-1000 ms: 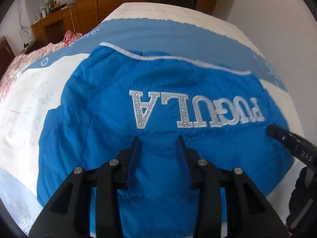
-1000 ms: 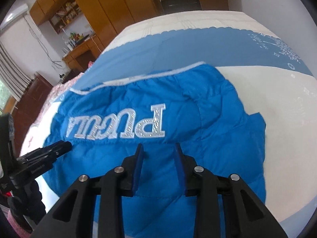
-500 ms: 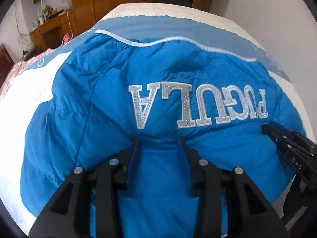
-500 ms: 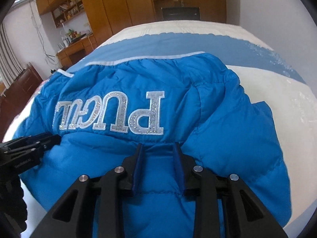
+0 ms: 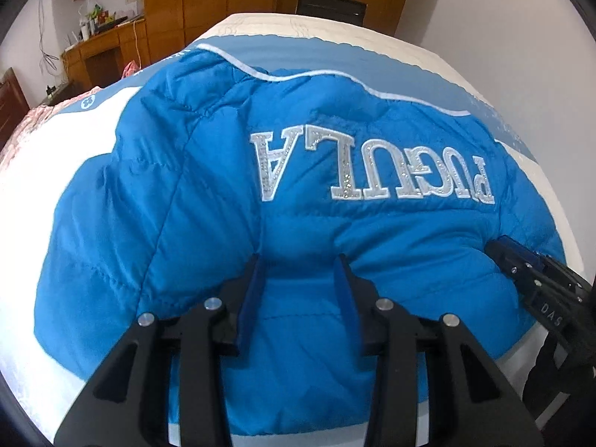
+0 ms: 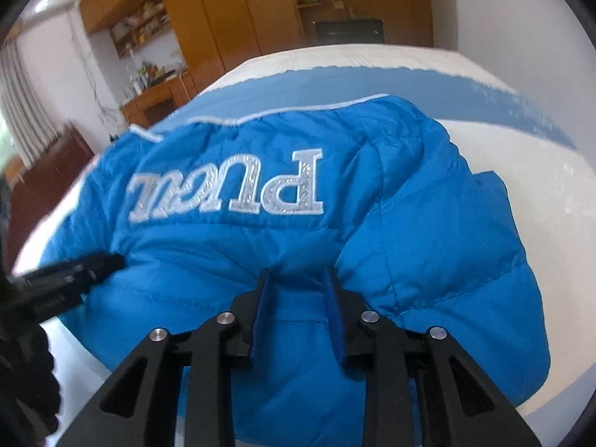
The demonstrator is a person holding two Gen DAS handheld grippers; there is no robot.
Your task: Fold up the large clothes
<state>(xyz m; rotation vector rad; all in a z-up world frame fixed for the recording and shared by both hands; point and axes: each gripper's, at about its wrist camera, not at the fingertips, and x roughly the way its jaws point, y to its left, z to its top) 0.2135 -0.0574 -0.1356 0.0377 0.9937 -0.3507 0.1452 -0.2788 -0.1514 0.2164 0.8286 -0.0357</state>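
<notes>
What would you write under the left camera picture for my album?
Left claw pinching a puffy blue jacket on the bed, right claw gripping alongside.

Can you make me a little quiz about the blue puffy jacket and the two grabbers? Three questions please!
1. True or false: the blue puffy jacket lies on a bed.
2. What colour are the big letters on the jacket: A) silver-white, B) red, C) black?
3. What is bunched between the fingers of both the left gripper and the right gripper?

Key
1. True.
2. A: sparkly silver-white, seen upside down from the grippers.
3. A fold of the jacket's blue fabric, near its closest edge.
</notes>
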